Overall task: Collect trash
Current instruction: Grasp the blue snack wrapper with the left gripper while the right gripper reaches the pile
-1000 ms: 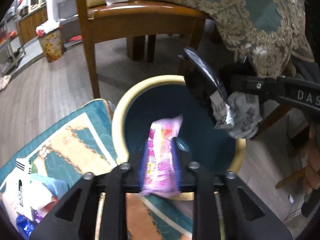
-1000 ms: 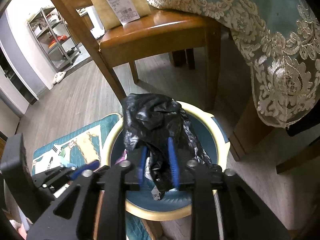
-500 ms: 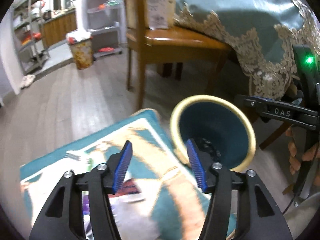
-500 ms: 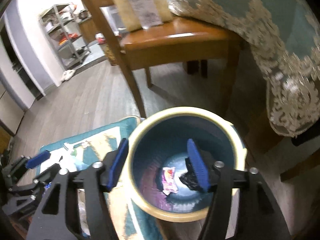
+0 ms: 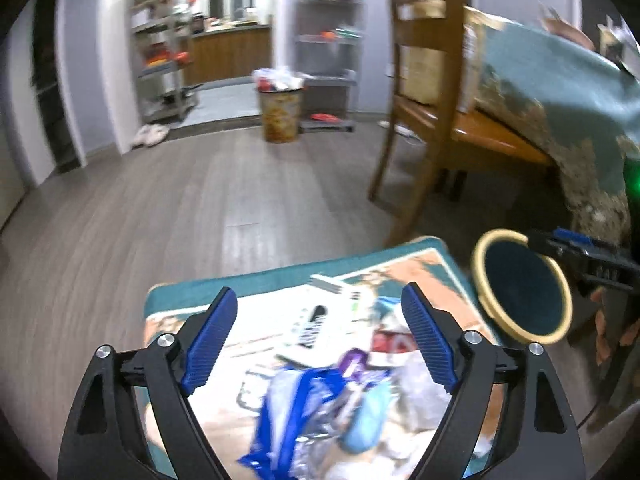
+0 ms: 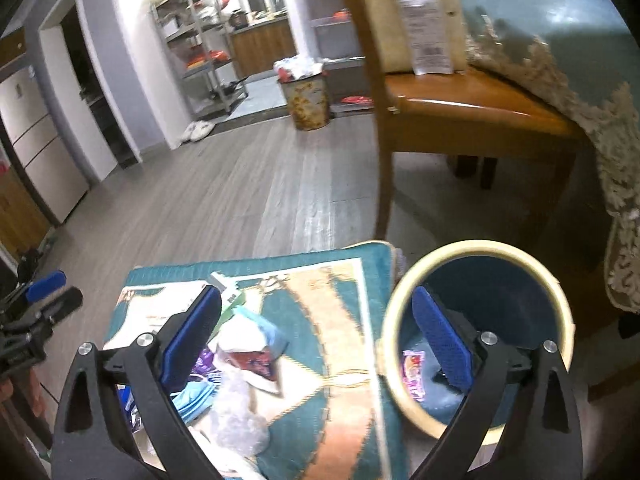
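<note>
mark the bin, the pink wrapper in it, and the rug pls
bin (image 6: 560,296): right wrist view, cream rim, far right side.
pink wrapper (image 6: 414,374): right wrist view, middle of the packet on the bin floor.
rug (image 6: 344,320): right wrist view, bare patterned patch.

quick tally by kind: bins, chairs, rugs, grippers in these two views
bins: 2, the blue bin with cream rim beside the rug and the patterned bin far back
chairs: 1, the wooden chair
rugs: 1, the teal rug with trash on it
grippers: 2, left gripper and right gripper, both open
total: 6
</note>
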Motion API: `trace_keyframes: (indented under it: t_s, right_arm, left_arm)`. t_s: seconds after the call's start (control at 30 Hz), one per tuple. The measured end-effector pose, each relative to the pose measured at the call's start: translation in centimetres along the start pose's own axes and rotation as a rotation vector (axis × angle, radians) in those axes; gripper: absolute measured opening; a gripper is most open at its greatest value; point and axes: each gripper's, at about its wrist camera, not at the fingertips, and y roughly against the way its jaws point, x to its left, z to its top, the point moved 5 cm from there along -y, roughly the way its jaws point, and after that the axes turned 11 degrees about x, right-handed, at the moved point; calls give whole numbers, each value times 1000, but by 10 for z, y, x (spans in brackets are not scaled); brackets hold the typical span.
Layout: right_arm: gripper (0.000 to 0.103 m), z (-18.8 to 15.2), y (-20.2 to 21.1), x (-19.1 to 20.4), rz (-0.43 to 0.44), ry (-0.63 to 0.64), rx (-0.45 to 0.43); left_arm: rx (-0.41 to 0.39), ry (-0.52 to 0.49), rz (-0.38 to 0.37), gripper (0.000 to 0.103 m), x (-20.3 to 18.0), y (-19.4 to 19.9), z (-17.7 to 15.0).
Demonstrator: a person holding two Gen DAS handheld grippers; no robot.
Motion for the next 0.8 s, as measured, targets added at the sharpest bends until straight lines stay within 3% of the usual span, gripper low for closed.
trace_keyframes:
  t_s: [0.3, 0.6, 0.8]
  right_arm:
    - [95, -10, -38, 39, -17, 107, 68]
    - [95, -24, -62, 44, -26, 138, 116]
    - [94, -39, -88, 47, -40, 172, 193]
  left_arm:
    - [41, 69, 31, 85, 51, -22, -15]
    - [94, 40, -4, 86, 47, -47, -36]
    - [194, 34, -48, 85, 40, -68, -54]
